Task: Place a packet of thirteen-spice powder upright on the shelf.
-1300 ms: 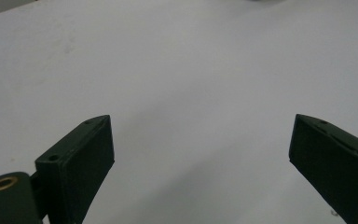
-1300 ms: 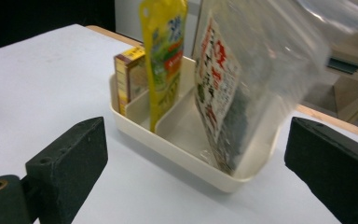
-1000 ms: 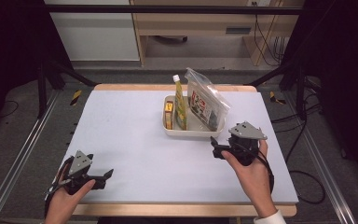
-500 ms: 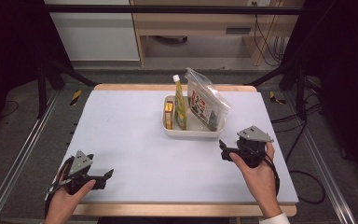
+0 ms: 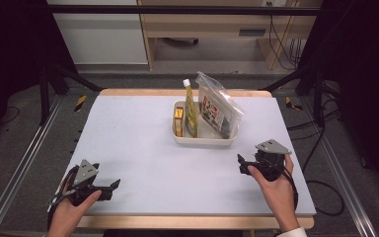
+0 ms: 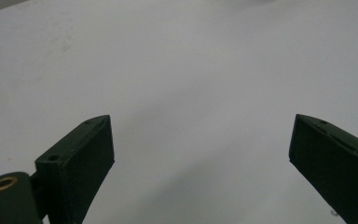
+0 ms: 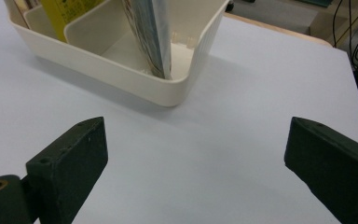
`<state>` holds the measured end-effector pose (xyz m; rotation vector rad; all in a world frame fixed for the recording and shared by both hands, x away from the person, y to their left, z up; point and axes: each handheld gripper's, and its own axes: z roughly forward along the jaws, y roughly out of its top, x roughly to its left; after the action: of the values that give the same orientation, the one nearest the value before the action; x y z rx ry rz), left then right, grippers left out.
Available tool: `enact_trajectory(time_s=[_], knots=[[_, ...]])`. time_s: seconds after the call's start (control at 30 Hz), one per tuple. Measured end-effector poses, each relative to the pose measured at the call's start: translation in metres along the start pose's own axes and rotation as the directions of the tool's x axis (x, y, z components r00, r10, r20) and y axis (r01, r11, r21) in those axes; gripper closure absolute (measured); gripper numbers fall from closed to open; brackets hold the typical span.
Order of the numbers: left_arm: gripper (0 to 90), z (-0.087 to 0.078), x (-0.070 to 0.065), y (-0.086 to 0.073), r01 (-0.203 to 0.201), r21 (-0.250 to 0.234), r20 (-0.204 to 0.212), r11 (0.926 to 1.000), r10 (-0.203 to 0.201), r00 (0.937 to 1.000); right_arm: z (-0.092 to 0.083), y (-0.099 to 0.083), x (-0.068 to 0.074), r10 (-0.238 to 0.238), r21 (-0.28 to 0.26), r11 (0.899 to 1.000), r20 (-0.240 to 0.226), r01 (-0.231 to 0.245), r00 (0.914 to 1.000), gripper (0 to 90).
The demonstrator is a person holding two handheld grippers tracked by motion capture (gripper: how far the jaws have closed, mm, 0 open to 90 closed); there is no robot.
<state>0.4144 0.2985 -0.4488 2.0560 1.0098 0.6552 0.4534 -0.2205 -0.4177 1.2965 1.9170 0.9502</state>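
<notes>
Left claw [image 5: 112, 185]: black body, topped by a grey three-cornered plate with small dark fixing holes. A black cable loops from the rear of the body beside the hand [image 5: 71, 210]. In the left gripper view, each of the two jaws is a flat, matt black rectangular block with chamfered edges and a small recessed screw hole near the upper corner; a brass-coloured ring sits in the mount at lower left.

Right claw [image 5: 240, 164]: same build, black body, grey three-cornered plate, black cable trailing along the forearm. The right gripper view shows identical black block jaws and the same brass-coloured ring. A white sleeve cuff [image 5: 292, 232] covers the right wrist
</notes>
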Motion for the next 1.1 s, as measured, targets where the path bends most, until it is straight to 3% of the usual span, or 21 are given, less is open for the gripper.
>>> enact_trajectory(time_s=[0.63,1.1], knots=[[6.4,0.0,0.0,0.0,-0.001,0.003,0.0,1.0,0.001,1.0,0.018,-0.026,-0.015,0.067,0.068,0.996,-0.029,-0.065,0.9973,6.5],[6.3,0.0,0.0,0.0,-0.001,0.002,-0.001,1.0,0.001,1.0,0.026,-0.039,-0.017,0.095,0.058,0.994,-0.069,-0.091,0.9931,6.2]])
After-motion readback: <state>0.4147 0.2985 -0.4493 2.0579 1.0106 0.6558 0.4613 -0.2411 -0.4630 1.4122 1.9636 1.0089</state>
